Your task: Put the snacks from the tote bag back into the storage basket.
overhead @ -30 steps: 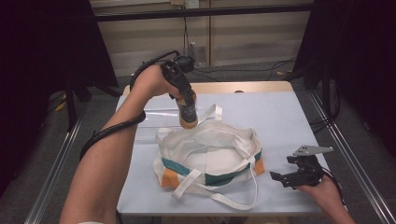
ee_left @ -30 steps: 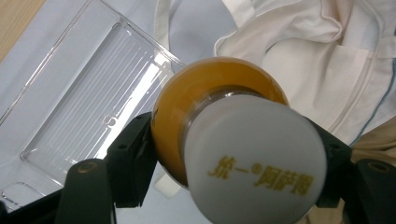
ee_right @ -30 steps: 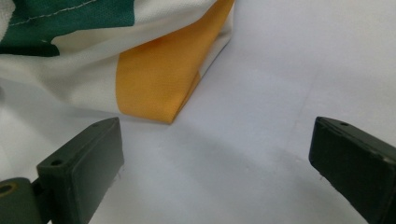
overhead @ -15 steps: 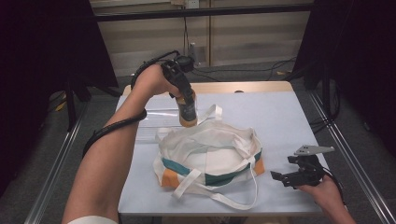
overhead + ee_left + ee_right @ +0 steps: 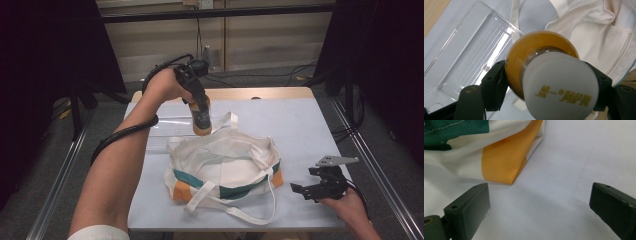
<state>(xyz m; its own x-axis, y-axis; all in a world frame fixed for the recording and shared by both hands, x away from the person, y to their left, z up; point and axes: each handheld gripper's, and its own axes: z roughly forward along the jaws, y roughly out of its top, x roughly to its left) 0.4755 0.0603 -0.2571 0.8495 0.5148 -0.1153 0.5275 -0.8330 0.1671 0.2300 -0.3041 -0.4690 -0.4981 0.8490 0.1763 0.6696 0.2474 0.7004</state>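
Little has shifted: the left hand-held gripper (image 5: 201,111) still clasps the bottle (image 5: 201,119) above the bag's (image 5: 222,167) far edge. Near right, the right hand-held gripper (image 5: 312,187) stays spread, empty; bagging seems imminent.

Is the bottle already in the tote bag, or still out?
Still out. The left tool holds the bottle upright above the table, at the far rim of the bag.

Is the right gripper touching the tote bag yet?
Apart. In the right gripper view the bag's orange corner lies beyond the open jaws with bare table between; the high view shows the right gripper off to its side.
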